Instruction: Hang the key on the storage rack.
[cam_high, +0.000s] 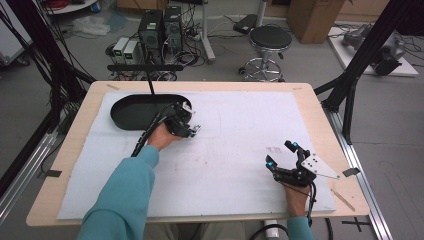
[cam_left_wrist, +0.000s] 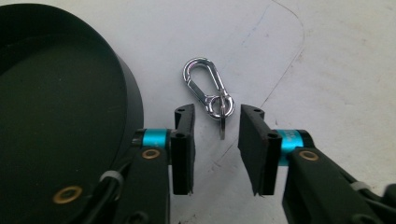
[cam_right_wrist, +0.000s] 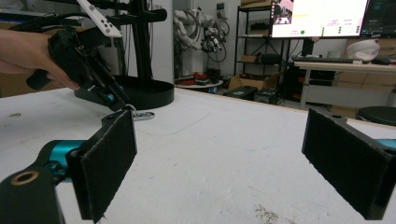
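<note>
You brought the left gripper (cam_left_wrist: 216, 135) down beside the black tray (cam_left_wrist: 70, 116), fingers (cam_left_wrist: 183, 149) apart around the carabiner's ring (cam_left_wrist: 222, 122), readying a pickup; your right gripper (cam_right_wrist: 224, 163) waited wide open.

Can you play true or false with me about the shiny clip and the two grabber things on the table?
1. The silver clip lies on the white table cover. True.
2. The clip is inside the black tray. False: it lies beside the tray, outside it.
3. The left gripper has its jaws on either side of the clip's ring end, not yet pressing it. True.
4. The right gripper is holding a pencil. False: its jaws are wide open with nothing between them.
</note>
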